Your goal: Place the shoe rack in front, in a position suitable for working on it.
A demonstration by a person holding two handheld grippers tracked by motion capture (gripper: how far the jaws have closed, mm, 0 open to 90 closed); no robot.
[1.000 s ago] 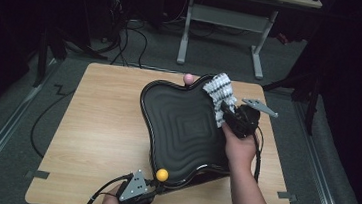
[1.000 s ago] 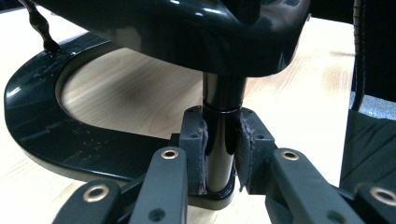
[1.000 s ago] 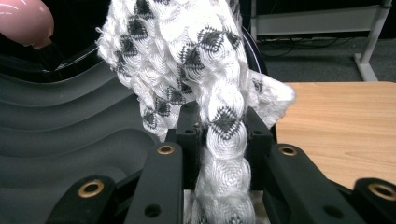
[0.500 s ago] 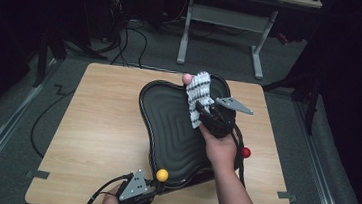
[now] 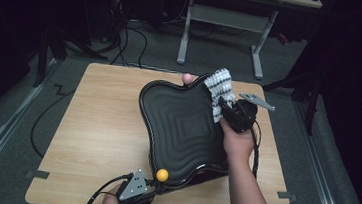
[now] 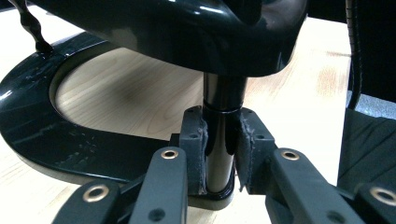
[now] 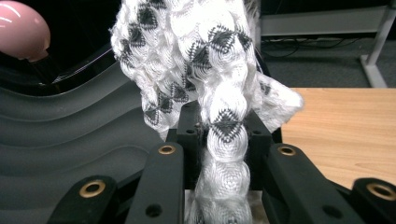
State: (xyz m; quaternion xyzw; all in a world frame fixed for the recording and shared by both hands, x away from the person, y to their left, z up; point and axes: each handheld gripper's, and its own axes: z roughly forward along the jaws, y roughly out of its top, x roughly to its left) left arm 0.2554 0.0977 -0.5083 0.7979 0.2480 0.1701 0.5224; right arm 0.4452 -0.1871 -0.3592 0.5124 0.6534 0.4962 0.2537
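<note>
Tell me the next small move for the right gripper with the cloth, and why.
Probably sweep the cloth back down across the black tray. The right gripper holds it bunched at the tray's far rim by the pink knob, most ridges lie nearer, and the left gripper clamps the tray's post, steadying it.

A glossy black tray (image 5: 181,127) with stepped ridges stands raised on a post (image 6: 219,140) over the table. A bunched white cloth (image 5: 219,88) with dark diamonds rests at its far right rim.

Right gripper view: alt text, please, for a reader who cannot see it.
The right tool is shut on a bunched white cloth with dark diamond marks, held over a ridged black tray. A pink ball sits at upper left, the wooden table at right.
</note>
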